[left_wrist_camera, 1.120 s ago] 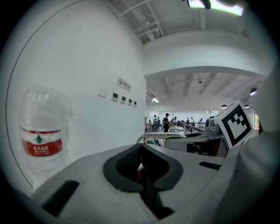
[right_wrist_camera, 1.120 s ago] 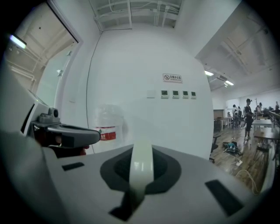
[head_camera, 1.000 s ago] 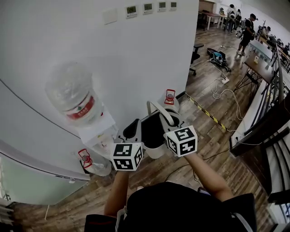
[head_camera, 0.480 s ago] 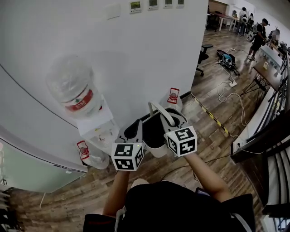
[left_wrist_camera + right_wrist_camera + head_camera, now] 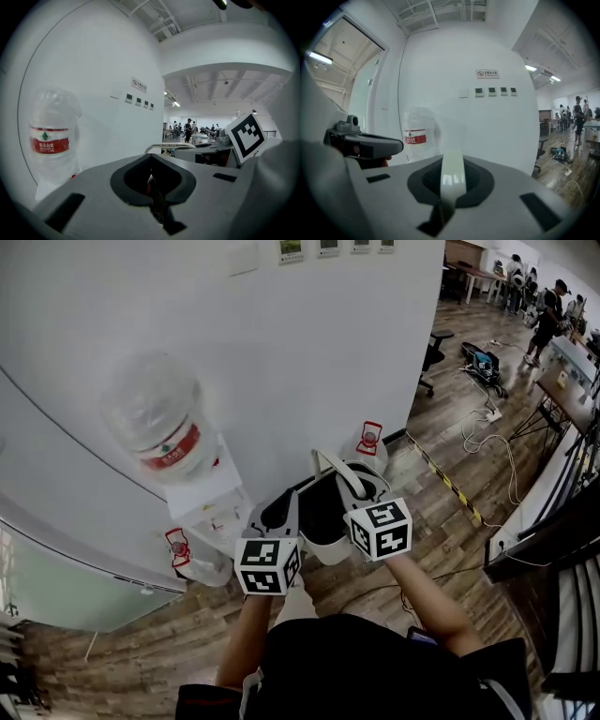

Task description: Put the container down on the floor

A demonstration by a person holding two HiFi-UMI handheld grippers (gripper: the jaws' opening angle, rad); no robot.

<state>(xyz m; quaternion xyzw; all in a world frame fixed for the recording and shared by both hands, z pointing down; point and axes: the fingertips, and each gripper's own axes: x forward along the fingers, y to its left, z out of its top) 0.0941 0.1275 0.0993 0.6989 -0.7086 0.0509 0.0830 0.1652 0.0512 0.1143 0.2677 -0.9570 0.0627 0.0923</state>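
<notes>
Container, a white bin with a dark inside and a thin white handle, is held in the air between the two tongs, at 12 o'clock from the person's body, and is not yet set on the wooden floor. The right tongs are closed fully on the handle, and its white band is seen pinched between the jaws in the right gripper view. The left tongs are placed at the rim, at 9 o'clock of the bin. Their jaws are seen pressed together on something thin and dark, which is judged to be that rim or a liner laid over it. A water dispenser stands at 10 o'clock of the bin, close to it. The bin is judged to be light, of rather stiff plastic, and probably empty. The handle, however, is narrow and smooth, so the bin can swing or tilt if it is carried by the handle alone. A second hold at the rim is therefore the sensible place, and the bin should be lowered level until its base is carried by the floor.
</notes>
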